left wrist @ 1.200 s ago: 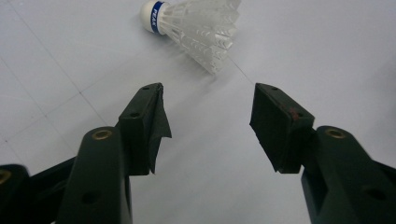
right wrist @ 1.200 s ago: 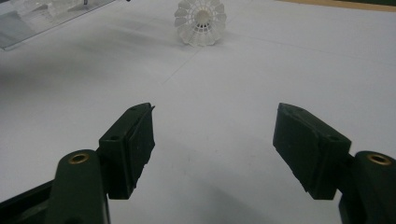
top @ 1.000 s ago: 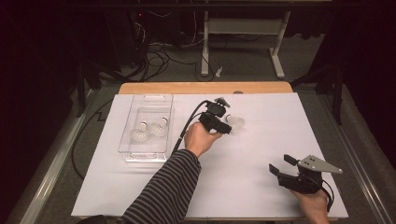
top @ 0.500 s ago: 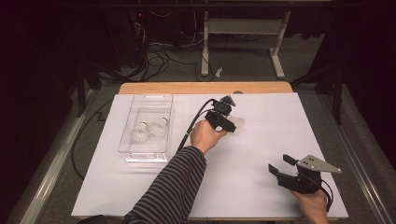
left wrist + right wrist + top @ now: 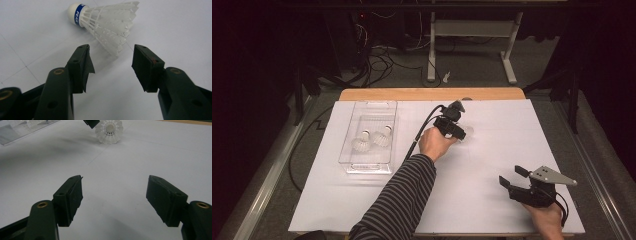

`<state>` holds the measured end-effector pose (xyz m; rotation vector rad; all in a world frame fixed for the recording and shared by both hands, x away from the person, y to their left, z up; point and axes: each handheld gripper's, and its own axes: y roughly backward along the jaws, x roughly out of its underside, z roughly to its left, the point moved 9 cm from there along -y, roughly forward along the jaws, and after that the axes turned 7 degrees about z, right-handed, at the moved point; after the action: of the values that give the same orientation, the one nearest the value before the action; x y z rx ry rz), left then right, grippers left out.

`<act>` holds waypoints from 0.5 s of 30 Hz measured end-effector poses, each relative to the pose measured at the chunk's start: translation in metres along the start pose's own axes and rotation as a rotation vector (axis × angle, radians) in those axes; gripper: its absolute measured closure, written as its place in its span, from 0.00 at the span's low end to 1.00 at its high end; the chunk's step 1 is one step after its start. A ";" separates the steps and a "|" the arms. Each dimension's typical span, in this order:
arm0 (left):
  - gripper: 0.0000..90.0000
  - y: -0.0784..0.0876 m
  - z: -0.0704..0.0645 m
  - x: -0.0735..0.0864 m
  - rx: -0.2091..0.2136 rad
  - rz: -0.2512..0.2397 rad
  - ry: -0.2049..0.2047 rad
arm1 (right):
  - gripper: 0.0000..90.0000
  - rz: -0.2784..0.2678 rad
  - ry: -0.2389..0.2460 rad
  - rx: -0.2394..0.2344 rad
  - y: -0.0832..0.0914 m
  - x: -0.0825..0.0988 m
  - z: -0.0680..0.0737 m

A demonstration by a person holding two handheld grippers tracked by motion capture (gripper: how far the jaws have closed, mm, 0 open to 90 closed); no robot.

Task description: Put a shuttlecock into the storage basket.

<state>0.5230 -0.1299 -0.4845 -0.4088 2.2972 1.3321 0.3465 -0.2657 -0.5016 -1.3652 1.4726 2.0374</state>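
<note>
The left gripper (image 5: 111, 66) has just been narrowing its jaws, which are apart with nothing between them; the shuttlecock (image 5: 105, 22) lies on its side on the white table sheet (image 5: 492, 165) just beyond the tips (feather skirt nearest). Step in hand: approach. Next, advance until the pads flank the skirt. The right gripper (image 5: 113, 196) rests well apart, jaws wide and empty; the clear tray (image 5: 367, 167) holds two shuttlecocks.

a dim room is seen beyond the white-covered table (image 5: 492, 165); a grey floor (image 5: 472, 65), tangled cables (image 5: 377, 55) and a white frame (image 5: 472, 30) are lit faintly.
</note>
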 end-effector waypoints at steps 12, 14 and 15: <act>0.57 -0.008 0.002 -0.002 -0.003 -0.005 0.022 | 0.33 0.002 0.001 -0.003 -0.001 0.000 0.000; 0.57 -0.009 0.002 -0.002 -0.004 -0.006 0.020 | 0.33 0.003 -0.001 -0.002 0.000 0.000 -0.001; 0.58 -0.010 0.002 -0.002 -0.005 -0.009 0.021 | 0.33 0.003 -0.003 -0.002 0.000 0.000 0.000</act>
<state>0.5302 -0.1327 -0.4916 -0.4356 2.3070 1.3357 0.3469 -0.2660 -0.5022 -1.3616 1.4727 2.0420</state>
